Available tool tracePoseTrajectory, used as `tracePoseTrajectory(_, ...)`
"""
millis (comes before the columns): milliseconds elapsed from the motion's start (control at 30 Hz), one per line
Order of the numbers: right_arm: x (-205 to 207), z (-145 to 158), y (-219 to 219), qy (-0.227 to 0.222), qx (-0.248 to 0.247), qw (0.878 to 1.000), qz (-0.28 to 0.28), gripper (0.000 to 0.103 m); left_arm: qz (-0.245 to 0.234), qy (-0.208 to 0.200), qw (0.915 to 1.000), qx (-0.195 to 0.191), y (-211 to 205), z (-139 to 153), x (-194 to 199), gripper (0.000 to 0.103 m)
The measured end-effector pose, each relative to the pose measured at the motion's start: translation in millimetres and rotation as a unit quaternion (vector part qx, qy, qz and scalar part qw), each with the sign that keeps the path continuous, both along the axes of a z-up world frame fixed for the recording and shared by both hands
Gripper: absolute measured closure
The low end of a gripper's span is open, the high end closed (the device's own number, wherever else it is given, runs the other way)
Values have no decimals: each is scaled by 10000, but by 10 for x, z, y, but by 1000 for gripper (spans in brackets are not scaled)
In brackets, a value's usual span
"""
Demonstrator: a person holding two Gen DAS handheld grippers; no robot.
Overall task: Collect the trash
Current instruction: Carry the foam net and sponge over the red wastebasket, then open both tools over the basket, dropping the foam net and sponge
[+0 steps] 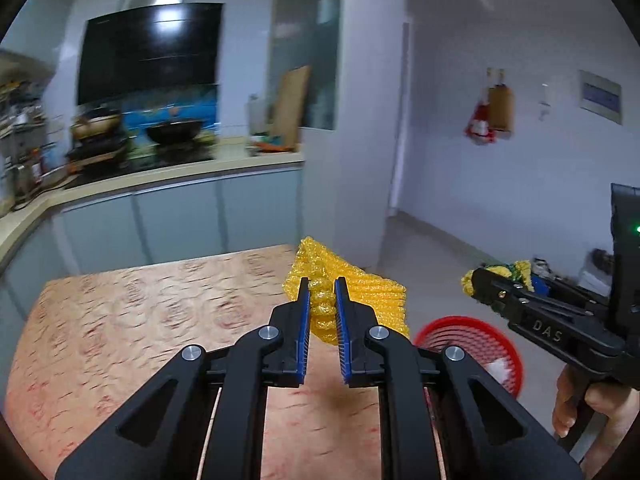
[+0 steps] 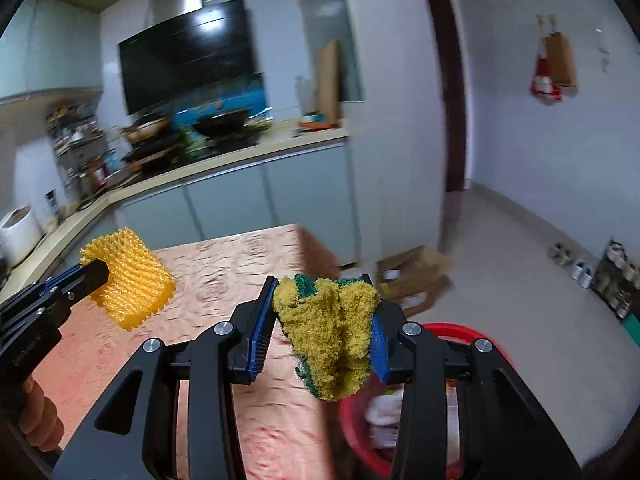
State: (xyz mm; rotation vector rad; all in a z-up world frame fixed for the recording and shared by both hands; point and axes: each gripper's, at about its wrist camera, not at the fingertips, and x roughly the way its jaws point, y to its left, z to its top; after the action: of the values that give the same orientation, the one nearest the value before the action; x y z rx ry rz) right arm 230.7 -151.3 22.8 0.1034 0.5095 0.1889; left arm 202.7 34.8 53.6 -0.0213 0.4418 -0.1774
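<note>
Yellow foam net sleeve [image 1: 352,292] is clamped in left tongs [image 1: 322,292], crumpled yellow-green scouring sponge [image 2: 328,328] in right tongs [image 2: 324,312]; carrying step, next release both over red plastic basket [image 2: 452,330] below right tongs

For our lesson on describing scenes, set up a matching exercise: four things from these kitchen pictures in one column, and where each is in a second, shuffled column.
Things:
1. yellow foam net
2. scouring sponge
3. red bin
4. black wok

Places:
A. on the stove
B. on the floor beside the table
C. pinched in the left tongs
D. pinched in the right tongs

Pairs: 1-C, 2-D, 3-B, 4-A
</note>
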Motion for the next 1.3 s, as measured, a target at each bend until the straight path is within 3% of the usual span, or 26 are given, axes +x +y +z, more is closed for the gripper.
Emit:
tracePoseTrajectory(333, -23, -160, -783, 183, 151, 9969, -753, 63, -981, 279, 9948, 74, -916, -132, 204, 92)
tracePoseTrajectory(533, 22, -387, -1087, 467, 235, 9938, -980, 63, -1314, 815, 9879, 92, -1281, -546, 460, 92)
tracePoseTrajectory(833, 269, -761, -1102, 1095, 317, 9905, -768, 62, -1487, 1547, 9766, 125, -1505, -1113, 665, 91)
tracePoseTrajectory(1100, 433, -931, -1148, 1467, 708, 9849, -589, 56, -1532, 1866, 9703, -118, -1490, -1316, 782, 73)
tracePoseTrajectory(1167, 451, -963, -1136, 1530, 750, 9837, -566, 49, -1521, 1861, 9707, -95, -1480, -1316, 767, 58)
tracePoseTrajectory(1300, 432, -949, -1150, 1521, 857, 9827, -613, 40, -1427, 1697, 9751, -31, -1390, -1249, 707, 42)
